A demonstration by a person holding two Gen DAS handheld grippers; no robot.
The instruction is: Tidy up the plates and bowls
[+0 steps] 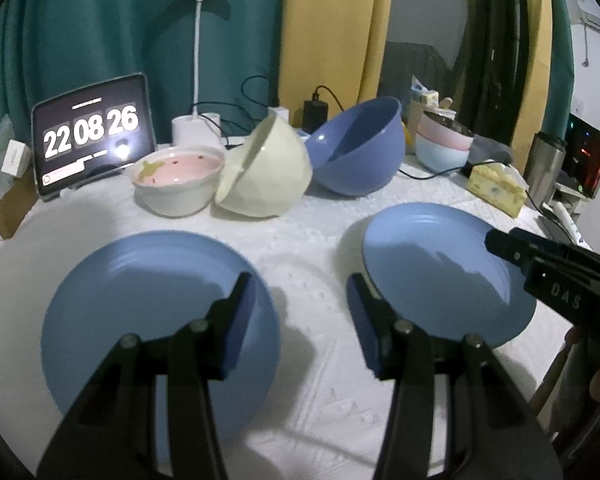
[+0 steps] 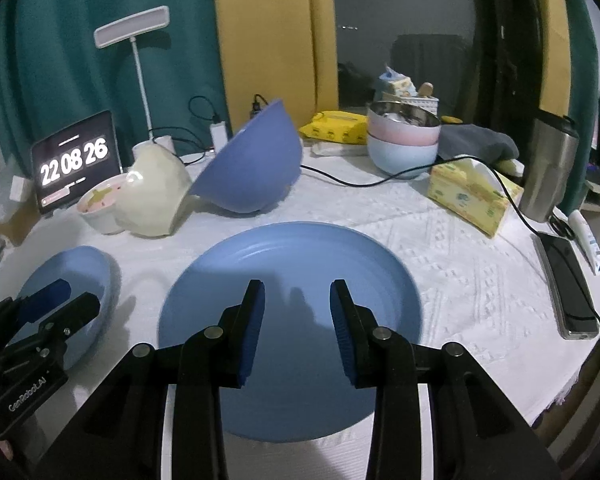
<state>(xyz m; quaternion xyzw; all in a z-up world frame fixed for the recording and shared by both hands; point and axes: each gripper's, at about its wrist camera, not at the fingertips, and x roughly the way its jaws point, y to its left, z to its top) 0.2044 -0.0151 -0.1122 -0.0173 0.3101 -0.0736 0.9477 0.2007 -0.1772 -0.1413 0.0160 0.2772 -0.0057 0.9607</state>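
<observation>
Right wrist view: the right tool is held open, empty, above one blue plate near the counter's front edge; the left tool, likewise open, hovers beside another plate. Tilted bowls could be toppled if nudged.

White-clothed table, two blue plates, bowls, tablet

Home interior: cloth-covered table bearing bowls, tissue box, desk lamp; curtains at 12 o'clock.
</observation>
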